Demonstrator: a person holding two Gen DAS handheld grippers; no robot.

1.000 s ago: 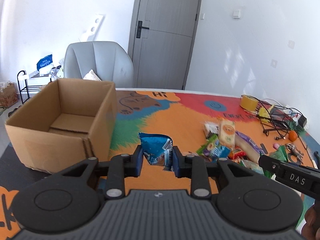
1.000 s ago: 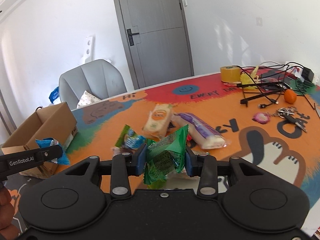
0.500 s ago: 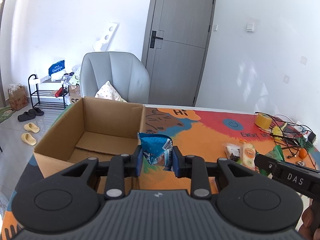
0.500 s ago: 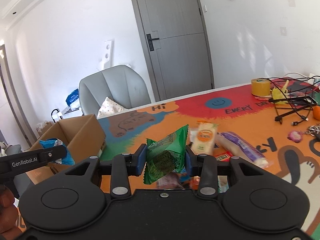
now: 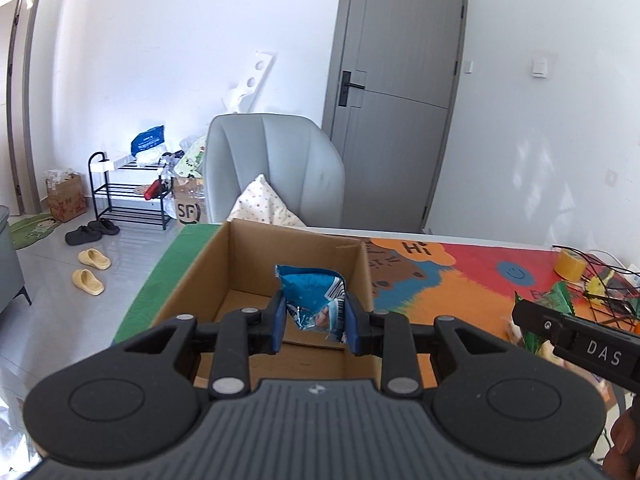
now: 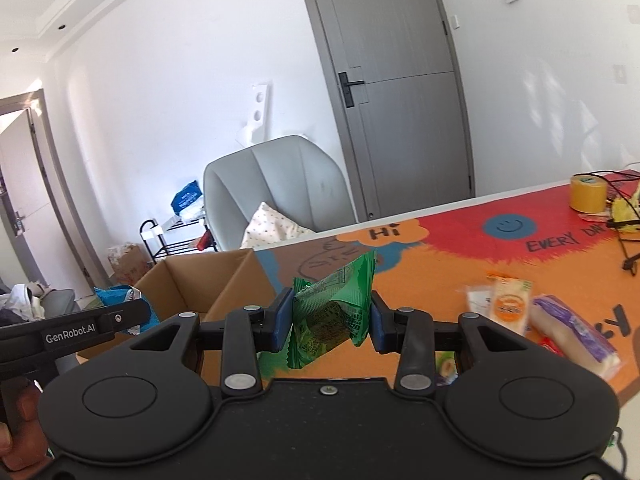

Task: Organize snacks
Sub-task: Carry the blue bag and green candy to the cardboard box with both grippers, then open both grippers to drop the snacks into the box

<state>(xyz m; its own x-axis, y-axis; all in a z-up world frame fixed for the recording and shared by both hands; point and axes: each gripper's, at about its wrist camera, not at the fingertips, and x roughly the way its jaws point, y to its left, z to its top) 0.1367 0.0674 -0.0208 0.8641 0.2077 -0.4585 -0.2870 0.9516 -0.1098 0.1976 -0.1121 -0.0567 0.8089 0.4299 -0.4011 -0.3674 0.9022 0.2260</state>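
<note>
Over the open brown cardboard box (image 5: 296, 276), the left gripper (image 5: 314, 322) holds a crumpled blue foil snack packet (image 5: 314, 300), with its jaws clenched on the two sides of the packet. The box appears empty inside and stands at the left end of the colourful printed desk (image 5: 460, 280). The step in hand seems to be the dropping of snacks into the box. The next move probably calls for lowering the left gripper a little and releasing the packet so it falls on the box floor, not on the rim.

The right gripper (image 6: 330, 320) has its jaws clenched on a green foil snack packet (image 6: 332, 316) and hangs above the desk, to the right of the box and near its right wall. It must go over this wall, so it needs to stay high enough.

Inside the box there is much free room. More snacks wait on the desk: an orange-and-white packet (image 6: 508, 304) and a long purple packet (image 6: 572, 332). The yellow tape roll (image 6: 588, 194) and black cables (image 6: 624, 236) lie well apart from the box.
</note>
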